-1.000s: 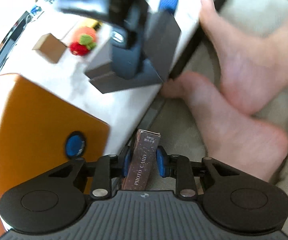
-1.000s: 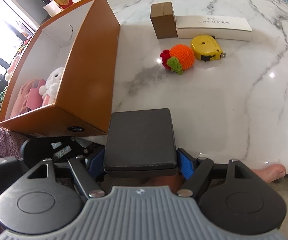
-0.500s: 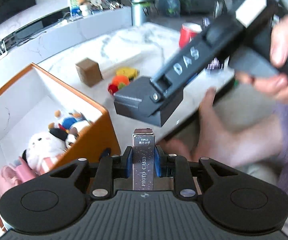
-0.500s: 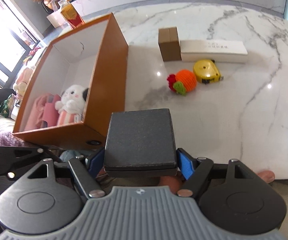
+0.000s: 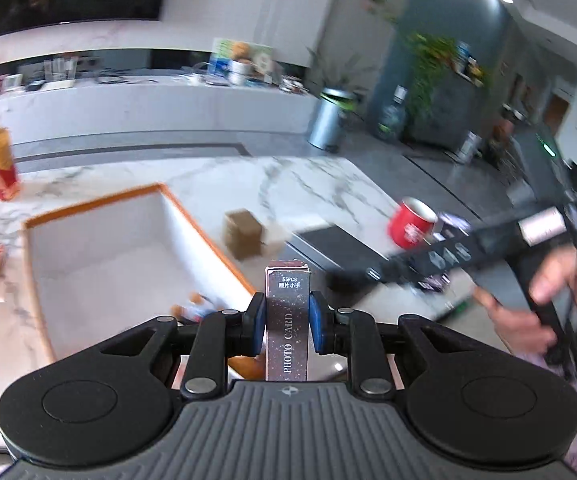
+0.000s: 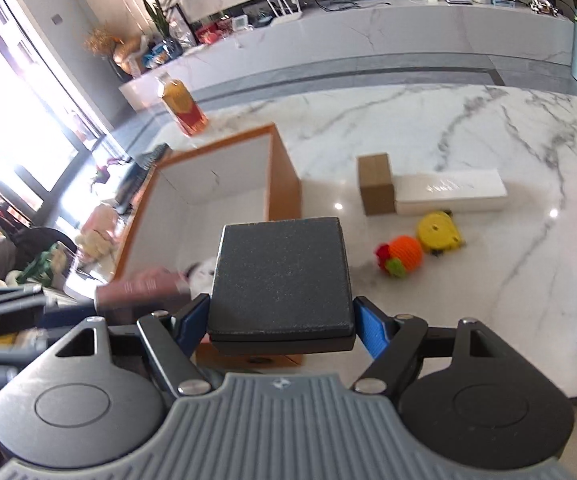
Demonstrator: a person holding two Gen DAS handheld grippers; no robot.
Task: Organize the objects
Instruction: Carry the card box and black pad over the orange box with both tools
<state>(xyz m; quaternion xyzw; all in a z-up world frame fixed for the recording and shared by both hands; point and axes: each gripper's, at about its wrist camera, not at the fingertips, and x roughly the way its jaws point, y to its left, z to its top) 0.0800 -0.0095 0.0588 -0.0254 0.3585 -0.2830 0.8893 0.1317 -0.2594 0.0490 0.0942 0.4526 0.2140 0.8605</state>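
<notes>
Left gripper: clamped on photo card box, above orange bin.
Right gripper: clamped on black box.
Nearby: cardboard box, crochet toy, tape measure, red mug.

Photo card box: slim, dark, speckled, upright between the left gripper's pads. Black square case: flat, clamped in the right gripper. Orange storage box: open, white-lined, on the marble table.
</notes>
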